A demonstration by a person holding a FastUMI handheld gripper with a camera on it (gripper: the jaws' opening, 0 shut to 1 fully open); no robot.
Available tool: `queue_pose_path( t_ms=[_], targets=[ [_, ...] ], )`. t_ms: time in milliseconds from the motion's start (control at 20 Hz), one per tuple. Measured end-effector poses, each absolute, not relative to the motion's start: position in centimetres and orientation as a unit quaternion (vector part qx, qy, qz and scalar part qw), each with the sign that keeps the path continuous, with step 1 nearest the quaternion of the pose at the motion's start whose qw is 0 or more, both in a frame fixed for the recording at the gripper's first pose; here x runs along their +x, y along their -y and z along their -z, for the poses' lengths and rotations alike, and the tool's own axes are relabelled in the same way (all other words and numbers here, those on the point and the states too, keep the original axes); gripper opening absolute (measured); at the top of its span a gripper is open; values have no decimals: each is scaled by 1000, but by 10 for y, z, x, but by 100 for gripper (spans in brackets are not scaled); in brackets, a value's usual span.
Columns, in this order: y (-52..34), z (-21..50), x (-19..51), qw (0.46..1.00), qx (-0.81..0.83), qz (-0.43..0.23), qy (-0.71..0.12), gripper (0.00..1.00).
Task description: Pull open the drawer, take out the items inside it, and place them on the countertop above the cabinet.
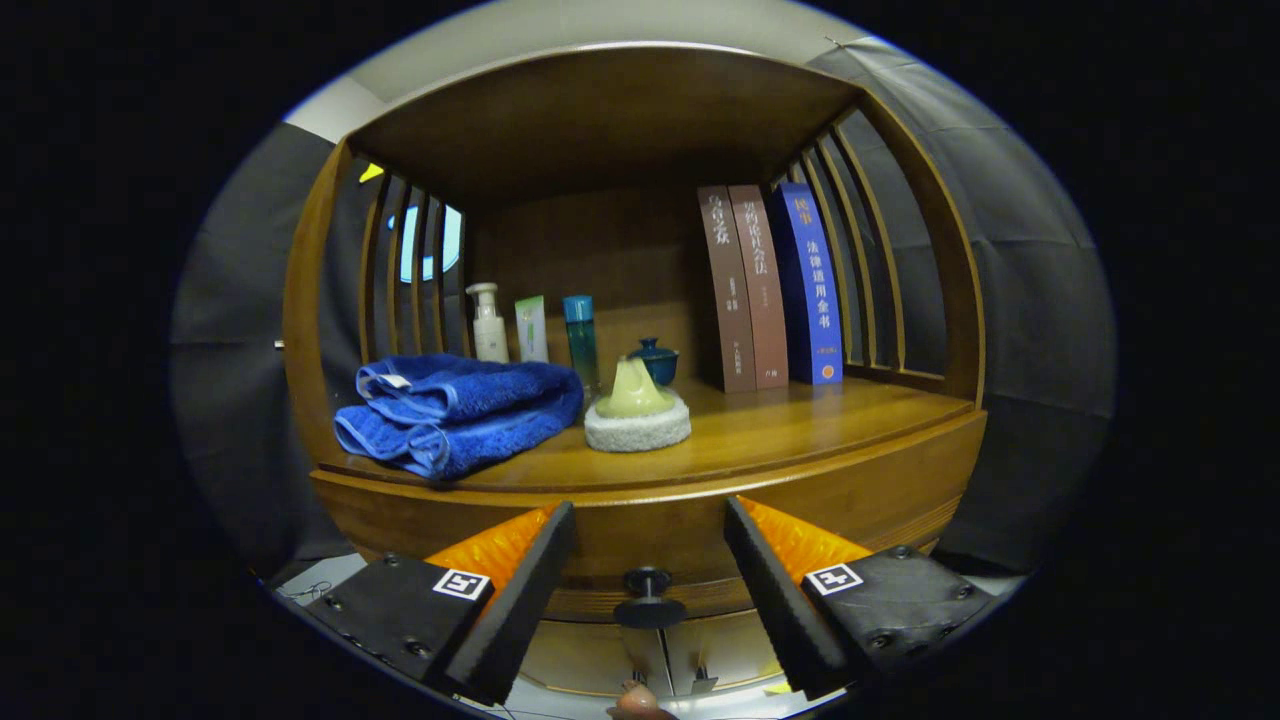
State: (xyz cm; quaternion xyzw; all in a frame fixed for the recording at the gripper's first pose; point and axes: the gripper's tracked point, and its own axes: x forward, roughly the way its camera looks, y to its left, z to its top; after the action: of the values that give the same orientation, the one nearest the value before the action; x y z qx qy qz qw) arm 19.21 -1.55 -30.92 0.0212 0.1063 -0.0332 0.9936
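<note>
Fingers spread wide, gripping nothing, either side of the drawer knob.

Small and dark, the knob on the wooden drawer looks rigid, likely best pinched at its stem; drawer contents hidden. On the bench above: folded blue towel, soft; scrubbing pad; bottles; teacup; three books.
</note>
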Motion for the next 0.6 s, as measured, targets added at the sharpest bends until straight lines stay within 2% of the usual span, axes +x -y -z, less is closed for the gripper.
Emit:
queue_pose_path(
  t_ms=[250,600],
  targets=[
    [12,269,162,993,19,25,-118,99],
    [-4,136,121,996,-29,-3,-85,99]
  ],
)
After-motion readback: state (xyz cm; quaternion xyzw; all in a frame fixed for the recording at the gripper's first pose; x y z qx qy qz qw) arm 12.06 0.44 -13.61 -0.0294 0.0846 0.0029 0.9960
